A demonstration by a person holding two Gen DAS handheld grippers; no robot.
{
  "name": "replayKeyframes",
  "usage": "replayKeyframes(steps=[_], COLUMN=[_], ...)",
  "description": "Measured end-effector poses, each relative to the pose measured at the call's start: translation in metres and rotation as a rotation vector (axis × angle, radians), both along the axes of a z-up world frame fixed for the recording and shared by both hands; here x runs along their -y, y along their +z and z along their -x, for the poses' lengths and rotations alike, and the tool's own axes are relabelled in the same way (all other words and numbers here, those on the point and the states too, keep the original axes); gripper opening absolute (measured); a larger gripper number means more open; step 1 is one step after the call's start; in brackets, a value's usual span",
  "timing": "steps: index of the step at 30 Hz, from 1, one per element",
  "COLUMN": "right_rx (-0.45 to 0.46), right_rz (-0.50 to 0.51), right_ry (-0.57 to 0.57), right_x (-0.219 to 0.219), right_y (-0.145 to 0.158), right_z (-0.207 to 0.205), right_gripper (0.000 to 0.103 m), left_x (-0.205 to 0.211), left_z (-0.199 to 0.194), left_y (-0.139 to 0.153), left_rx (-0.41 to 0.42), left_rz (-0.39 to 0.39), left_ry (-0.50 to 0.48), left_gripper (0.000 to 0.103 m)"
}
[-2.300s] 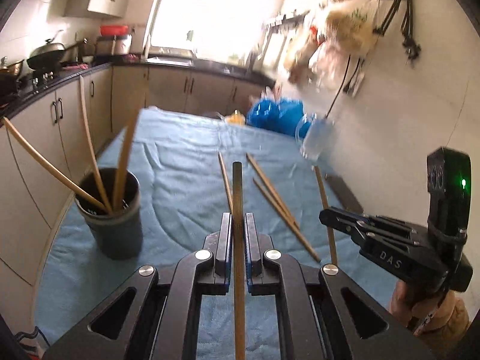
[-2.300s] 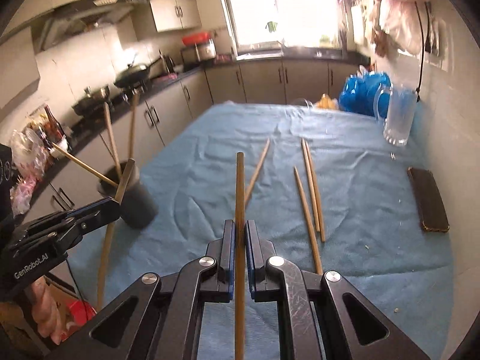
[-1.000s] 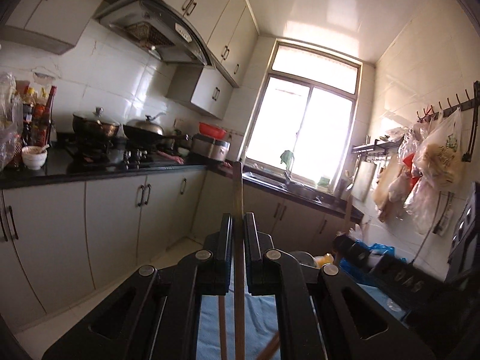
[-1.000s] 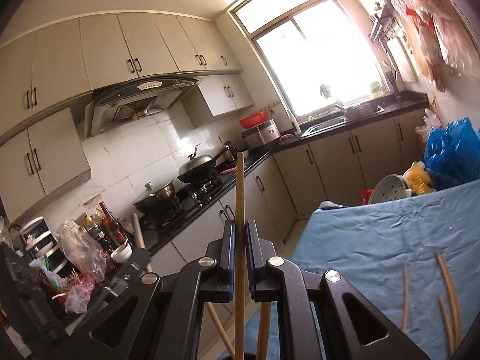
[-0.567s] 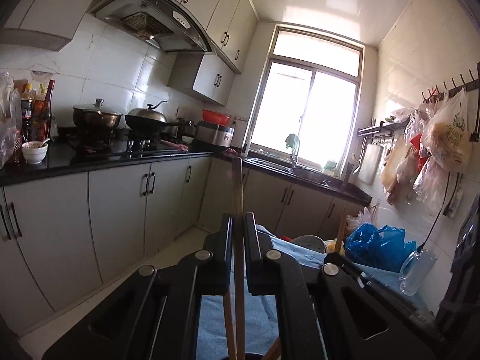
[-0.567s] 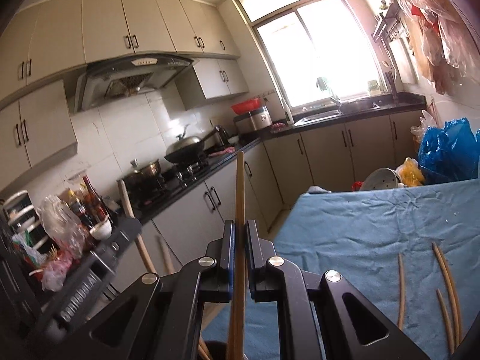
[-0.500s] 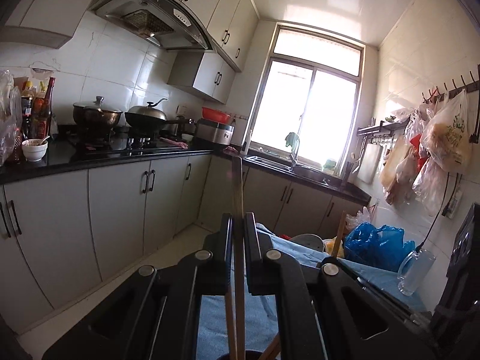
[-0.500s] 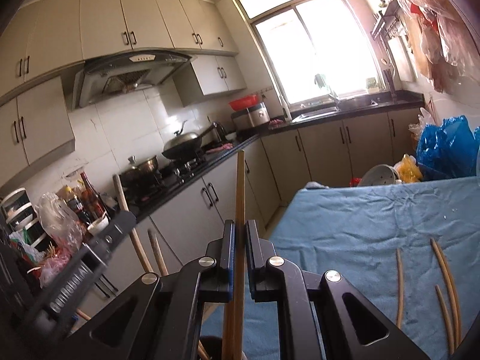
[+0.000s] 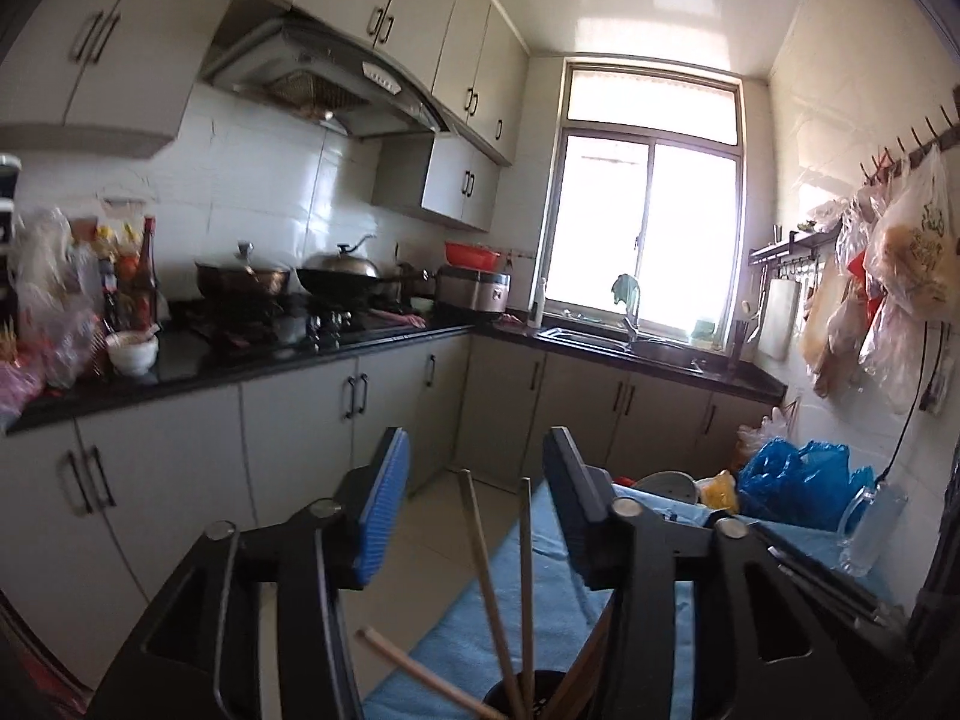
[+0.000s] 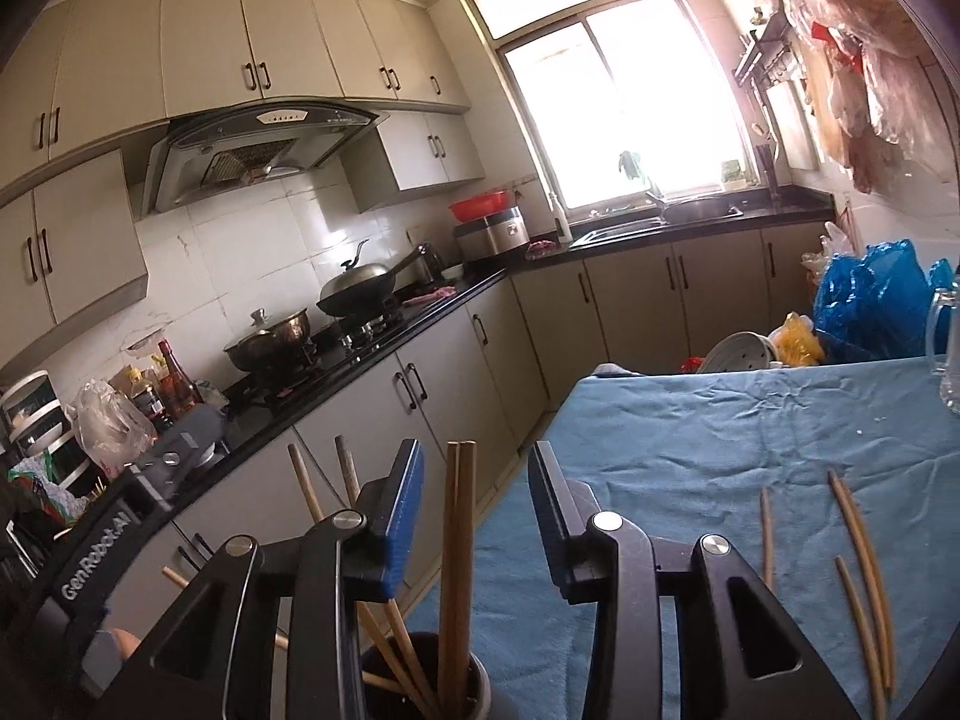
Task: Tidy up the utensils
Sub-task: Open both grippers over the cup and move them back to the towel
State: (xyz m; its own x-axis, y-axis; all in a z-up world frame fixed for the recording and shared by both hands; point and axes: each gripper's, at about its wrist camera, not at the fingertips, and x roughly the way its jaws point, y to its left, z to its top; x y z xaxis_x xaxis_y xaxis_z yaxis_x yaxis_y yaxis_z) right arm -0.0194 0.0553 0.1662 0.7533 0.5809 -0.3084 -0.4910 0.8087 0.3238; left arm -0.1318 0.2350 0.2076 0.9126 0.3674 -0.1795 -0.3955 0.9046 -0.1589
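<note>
My left gripper (image 9: 474, 504) is opening, its blue pads apart. Between the jaws, untouched, two wooden chopsticks (image 9: 523, 576) stand in a dark cup (image 9: 528, 696) at the bottom edge; a third leans out to the left. My right gripper (image 10: 474, 516) is opening too, with a pair of chopsticks (image 10: 456, 546) upright between its pads, free of them, in the same dark cup (image 10: 474, 684). Other chopsticks fan out of the cup to the left. Several loose chopsticks (image 10: 858, 540) lie on the blue cloth to the right.
The table's blue cloth (image 10: 720, 450) stretches ahead and to the right, with a glass mug (image 10: 945, 348) at its far right. The left gripper's black housing (image 10: 102, 564) sits close on the left. Kitchen cabinets (image 9: 288, 420) and counter run along the left beyond the table's edge.
Both grippers were shut on a chopstick each; now both have opened and let go. The chopsticks have dropped into the cup below, and both views have tipped slightly down.
</note>
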Motion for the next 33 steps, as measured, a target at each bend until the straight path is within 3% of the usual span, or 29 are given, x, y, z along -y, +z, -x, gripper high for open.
replayKeyframes(steps=[5,9,17,22,26,33], right_rx=[-0.007,-0.042,-0.136,-0.277,-0.381,-0.454], right_rz=[0.001,0.01,0.03,0.096,0.139,0.214], right_ry=[-0.049,-0.107,-0.278,-0.349,-0.358,-0.309], right_x=[0.03,0.061,0.154,0.209,0.235,0.239], right_y=[0.0,-0.012,-0.049,-0.092,-0.125,-0.151], right_z=[0.018,0.031,0.055,0.057,0.059,0.056], right_gripper=[0.049,0.052,0.058,0.058,0.058,0.058], left_x=[0.018,0.043,0.111,0.156,0.182,0.194], left_z=[0.034,0.053,0.053,0.02,-0.016,-0.095], left_y=[0.012,0.015,-0.005,-0.04,-0.076,-0.146], left_rx=[0.033,0.046,-0.042,-0.237,-0.391,-0.649], left_rz=[-0.034,-0.052,-0.11,-0.09,-0.092,-0.039], left_ry=[-0.006,-0.064,-0.263,-0.431,-0.509,-0.507], left_gripper=[0.062,0.067,0.077,0.077,0.077,0.074])
